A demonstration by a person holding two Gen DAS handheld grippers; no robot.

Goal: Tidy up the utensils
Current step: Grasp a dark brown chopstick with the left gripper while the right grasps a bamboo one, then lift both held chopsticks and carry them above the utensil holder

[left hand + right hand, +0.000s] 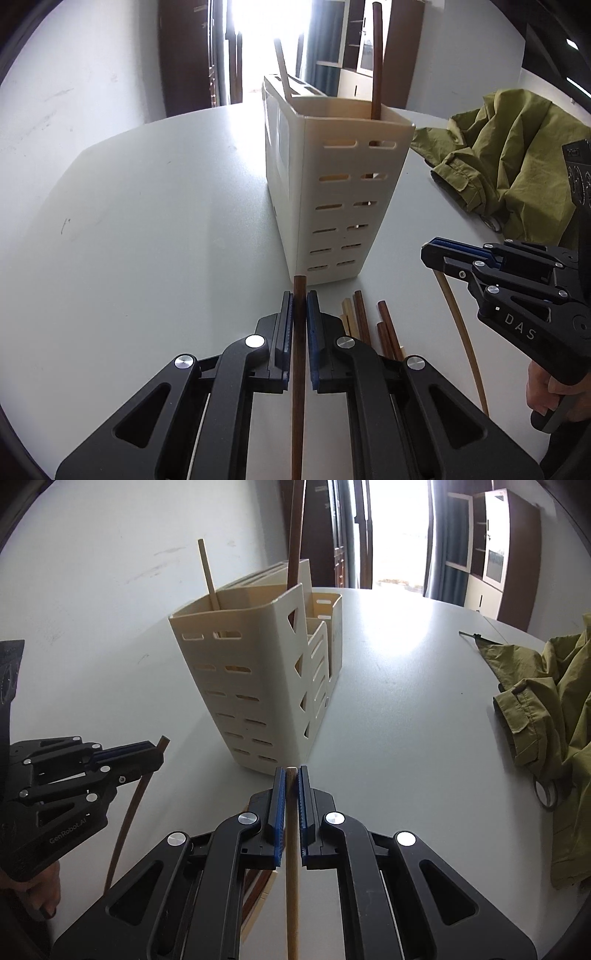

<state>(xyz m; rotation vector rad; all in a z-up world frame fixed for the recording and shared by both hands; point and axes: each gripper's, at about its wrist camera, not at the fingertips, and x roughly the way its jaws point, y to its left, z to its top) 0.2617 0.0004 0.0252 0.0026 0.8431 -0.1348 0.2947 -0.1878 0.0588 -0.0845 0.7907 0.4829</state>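
My left hand-held gripper [300, 306] is clamped on a dark chopstick [298, 369]; my right hand-held gripper [291, 782] is clamped on a light chopstick [291, 867]. Both sticks run lengthwise between the pads, tips just short of the cream utensil holder [332, 192] on the bench [147, 221].

The setting was a lived-in room of a home or small office, used as a recording space. A round white table [406, 686] filled the area ahead of the grippers, with a cream slotted utensil holder [255, 686] standing on it. Beyond the table, a bright glass door [399, 531] with dark wooden frames let daylight in. To the right of that door stood a wooden cabinet [513, 554] with pale panels and shelves. A plain white wall [129, 546], marked with scuffs, ran behind the holder on the left. An olive-green jacket [546, 709] lay crumpled on the table at the right, an everyday personal item.
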